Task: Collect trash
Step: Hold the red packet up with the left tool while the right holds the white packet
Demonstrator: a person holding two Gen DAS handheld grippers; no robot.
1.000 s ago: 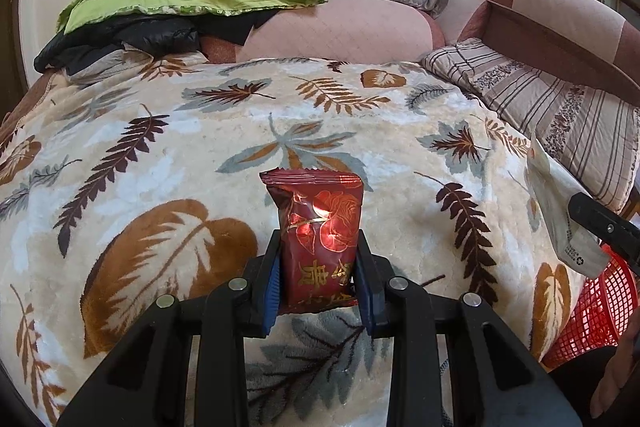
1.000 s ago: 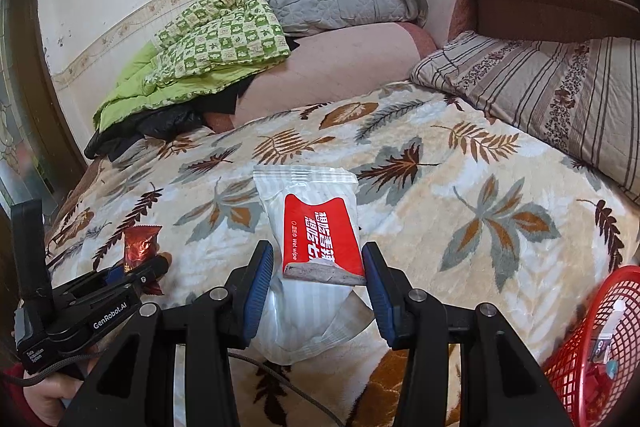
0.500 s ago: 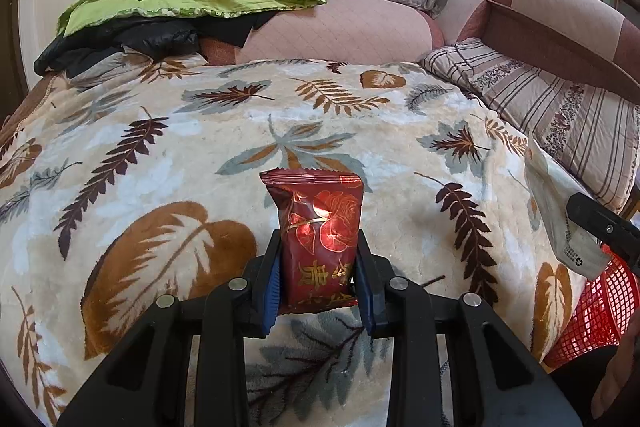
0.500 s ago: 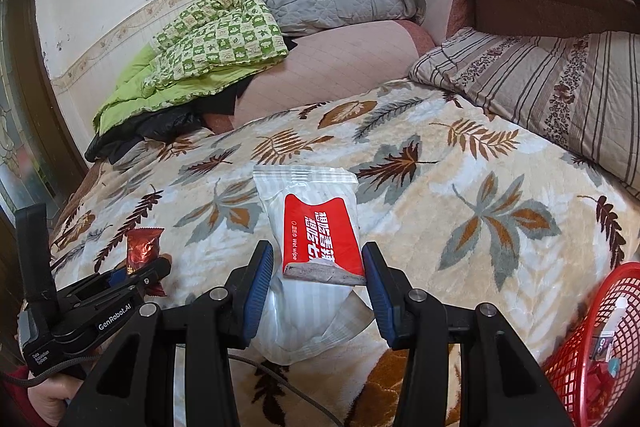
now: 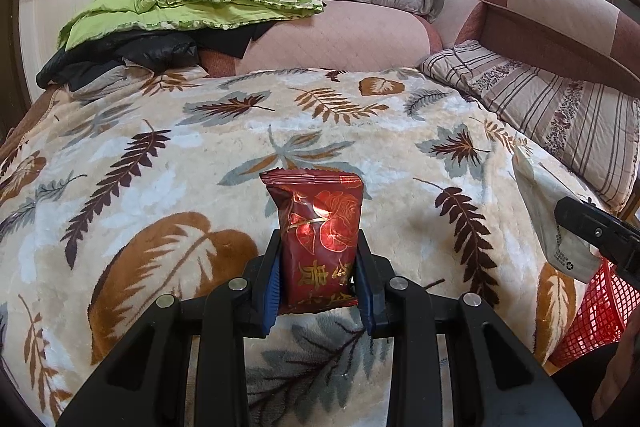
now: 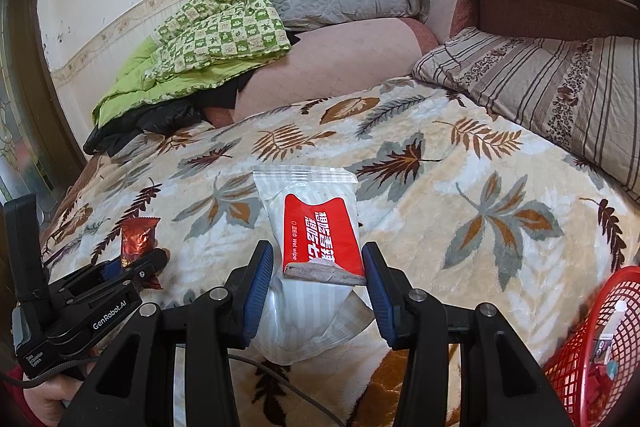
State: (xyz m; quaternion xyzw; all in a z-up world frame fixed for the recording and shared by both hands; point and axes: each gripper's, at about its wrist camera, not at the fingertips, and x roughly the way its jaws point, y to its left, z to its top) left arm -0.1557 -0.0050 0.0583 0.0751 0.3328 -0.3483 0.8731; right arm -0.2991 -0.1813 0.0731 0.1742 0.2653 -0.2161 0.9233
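Where the red mesh plastic basket (image 6: pixel 592 343) sits at lower right, only the right wrist view shows scraps inside. Two packets: the left gripper (image 5: pixel 318 291) fingers clamp a dark red foil snack packet (image 5: pixel 318 239); the right gripper (image 6: pixel 318 291) grips a white-and-red wet-wipe packet (image 6: pixel 316 239), both above the bed.

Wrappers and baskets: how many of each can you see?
Red snack wrapper: 1
White wet-wipe packet: 1
Red basket: 1
Total: 3
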